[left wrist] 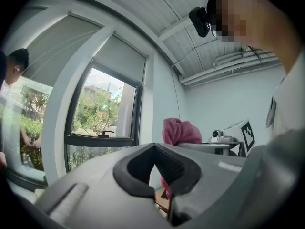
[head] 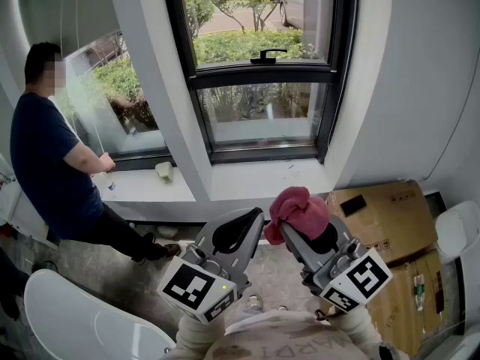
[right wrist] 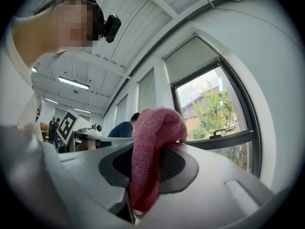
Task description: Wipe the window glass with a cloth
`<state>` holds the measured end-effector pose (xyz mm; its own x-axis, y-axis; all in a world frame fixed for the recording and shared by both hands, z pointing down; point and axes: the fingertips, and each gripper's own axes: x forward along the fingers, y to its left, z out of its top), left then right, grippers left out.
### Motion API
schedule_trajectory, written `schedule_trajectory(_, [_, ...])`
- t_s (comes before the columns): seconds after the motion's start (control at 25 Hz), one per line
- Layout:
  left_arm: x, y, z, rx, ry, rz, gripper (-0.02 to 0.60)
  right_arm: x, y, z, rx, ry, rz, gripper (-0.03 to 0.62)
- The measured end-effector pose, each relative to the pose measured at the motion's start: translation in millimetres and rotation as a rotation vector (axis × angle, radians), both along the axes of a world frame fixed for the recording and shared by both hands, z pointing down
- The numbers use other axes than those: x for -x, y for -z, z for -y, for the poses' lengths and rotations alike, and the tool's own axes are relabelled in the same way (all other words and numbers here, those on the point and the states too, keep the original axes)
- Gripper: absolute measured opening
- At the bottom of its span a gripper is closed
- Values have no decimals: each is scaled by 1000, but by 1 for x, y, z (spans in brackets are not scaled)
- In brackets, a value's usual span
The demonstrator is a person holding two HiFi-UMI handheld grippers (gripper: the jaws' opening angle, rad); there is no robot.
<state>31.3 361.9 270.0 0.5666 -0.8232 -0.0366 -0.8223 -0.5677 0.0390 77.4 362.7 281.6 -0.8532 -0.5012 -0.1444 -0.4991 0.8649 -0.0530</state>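
the right tool [head: 306,229] is closed on the pink cloth [head: 298,207], which sits bunched on top of its jaws. in the right gripper view only a narrow fold goes down between the jaws, and most of the fabric hangs free over one side. the left tool [head: 241,222] has its jaws together with nothing between them. both tools are low, in front of the holder's body and well apart from the window glass [head: 259,112], so i judge that the wiping is not yet begun. the first risk is the grip: so little of the cloth is pinched that a hard rub on the pane may pull it out, and it then drops on the sill [head: 262,177] or the floor [head: 97,262]. the second risk is that the cloth is a lump and not a flat pad, so the hard tip of the tool may touch the glass and mark it, or the wipe may leave streaks. the black window handle [head: 268,53] stands out between the upper and lower pane, and a loose end of cloth may catch on it. another person [head: 45,152] stands at the next window to the left, so a wide sweep to that side needs care. the cardboard box [head: 382,217] lies low at the right, where a step forward may stumble on it.
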Motion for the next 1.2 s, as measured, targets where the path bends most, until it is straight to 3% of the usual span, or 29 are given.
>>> schedule_trajectory(0.64, [3,-5,5,12,-30,-8,1,7,-4,2,7,-15,-13,117])
schedule_trajectory(0.92, [45,-6,21,-12,-34,5,1,44,-5,24,20,-45,-1,118])
schedule_trajectory(1.2, [57,-13,42,-28,-86,-8,1,59,-7,36,-12,-87,-37,118])
